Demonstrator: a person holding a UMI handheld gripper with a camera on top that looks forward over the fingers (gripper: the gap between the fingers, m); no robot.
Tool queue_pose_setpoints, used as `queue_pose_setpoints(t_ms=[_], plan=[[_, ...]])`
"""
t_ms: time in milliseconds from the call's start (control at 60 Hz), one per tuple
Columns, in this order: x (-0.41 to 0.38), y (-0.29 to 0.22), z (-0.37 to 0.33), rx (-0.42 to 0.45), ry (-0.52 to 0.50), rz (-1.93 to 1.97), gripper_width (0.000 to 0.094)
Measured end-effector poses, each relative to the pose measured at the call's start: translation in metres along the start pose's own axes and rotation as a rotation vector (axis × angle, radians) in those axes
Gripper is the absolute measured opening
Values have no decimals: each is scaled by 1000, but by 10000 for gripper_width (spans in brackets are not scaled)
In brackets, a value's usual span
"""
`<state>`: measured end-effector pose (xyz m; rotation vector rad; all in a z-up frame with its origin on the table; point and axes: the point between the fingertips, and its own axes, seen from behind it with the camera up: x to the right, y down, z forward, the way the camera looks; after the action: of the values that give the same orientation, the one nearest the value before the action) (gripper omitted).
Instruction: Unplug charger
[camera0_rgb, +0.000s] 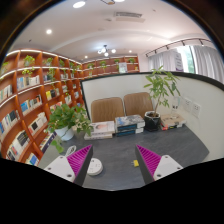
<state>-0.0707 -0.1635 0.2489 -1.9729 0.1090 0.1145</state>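
The gripper (113, 160) is held wide open and empty above the near edge of the surface (120, 150), and the charger cannot be identified with certainty, though a wall outlet (195, 106) is seen far to the right, well apart.

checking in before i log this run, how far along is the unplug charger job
Nothing looks done yet. The gripper is open and empty, its pink pads apart above the dark table, well back from the plants and the stack of books. A white round device lies by the left finger, but no charger or socket can be made out. Left: find the charger, grip it, pull it out.
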Motion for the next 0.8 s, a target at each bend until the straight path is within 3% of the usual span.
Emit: queue_pose_setpoints(t_ms=[300,800], plan=[[-63,38,-57,-35,-21,-61,860],[-82,71,-65,-84,-36,-72,853]])
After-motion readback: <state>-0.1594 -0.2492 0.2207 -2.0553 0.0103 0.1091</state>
